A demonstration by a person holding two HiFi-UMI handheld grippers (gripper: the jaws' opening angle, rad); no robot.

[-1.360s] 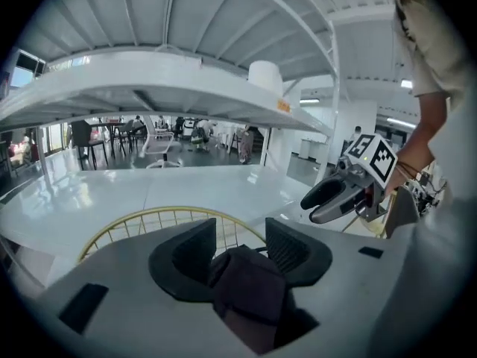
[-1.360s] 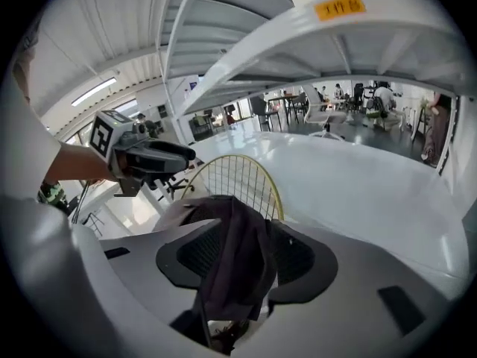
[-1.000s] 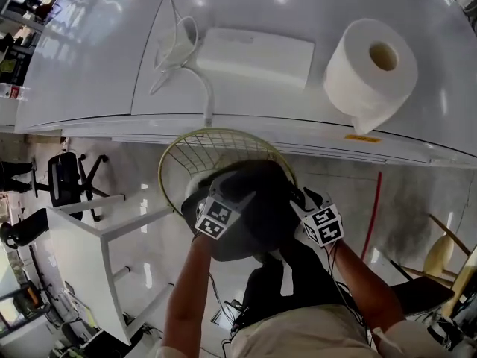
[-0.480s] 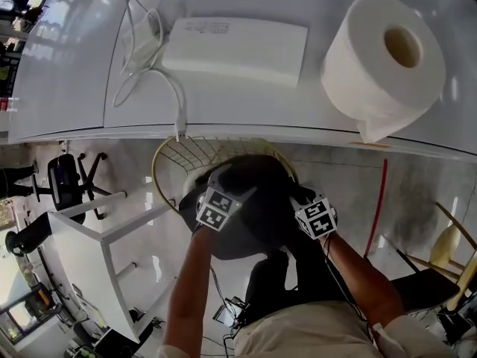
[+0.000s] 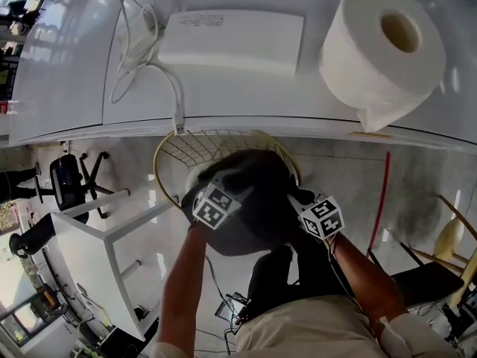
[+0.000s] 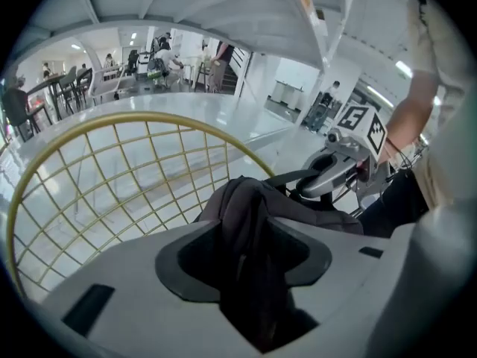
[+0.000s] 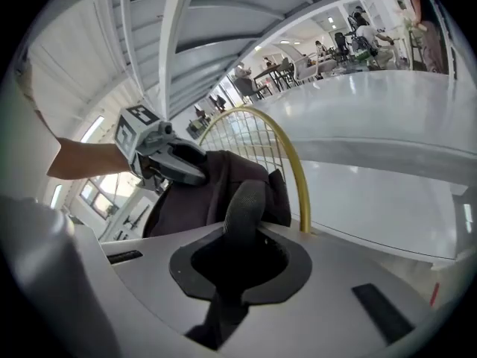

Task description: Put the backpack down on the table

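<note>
Dark backpack (image 5: 250,203) slumps against gold wire chair (image 5: 186,149), below white table (image 5: 74,73).

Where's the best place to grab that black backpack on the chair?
By its top, from above: the backpack slumps on the wire chair, with a fold and a padded strap sticking up. The left gripper and right gripper are closing on them.

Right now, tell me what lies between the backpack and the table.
The gold wire chair back curves between the backpack and the table, seen in the head view.
</note>
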